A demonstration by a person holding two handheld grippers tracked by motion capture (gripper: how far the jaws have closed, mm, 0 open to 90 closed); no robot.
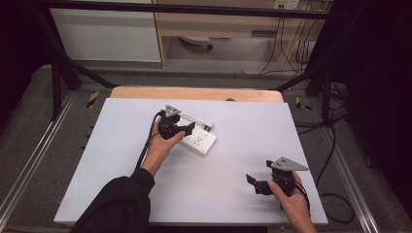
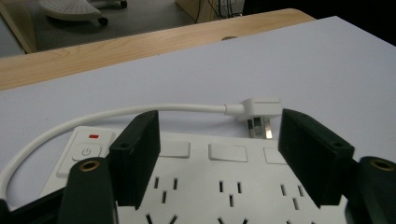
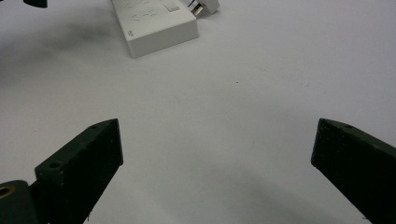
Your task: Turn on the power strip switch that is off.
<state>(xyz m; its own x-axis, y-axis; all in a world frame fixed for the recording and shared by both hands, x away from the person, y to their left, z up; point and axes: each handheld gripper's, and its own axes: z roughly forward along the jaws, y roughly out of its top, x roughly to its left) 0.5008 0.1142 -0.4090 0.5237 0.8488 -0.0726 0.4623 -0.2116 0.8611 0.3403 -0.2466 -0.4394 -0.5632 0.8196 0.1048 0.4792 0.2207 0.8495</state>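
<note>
A white power strip (image 1: 200, 141) (image 2: 224, 182) (image 3: 156, 25) lies flat near the middle of the table, its power button and red light at one end. Its white cable loops round to a white plug (image 2: 258, 113) (image 1: 208, 125) lying just beyond it. My left gripper (image 1: 180, 130) (image 2: 219, 156) hovers over the strip, open, with the jaws standing wide above the sockets and nothing between them. My right gripper (image 1: 253, 184) (image 3: 215, 158) is open over bare table at the front right, well apart from the strip.
The white table top (image 1: 121, 160) ends in a wooden strip (image 1: 194, 93) at the far edge. A black frame (image 1: 63, 63) stands around the table, with cables (image 1: 335, 160) on the floor at the right.
</note>
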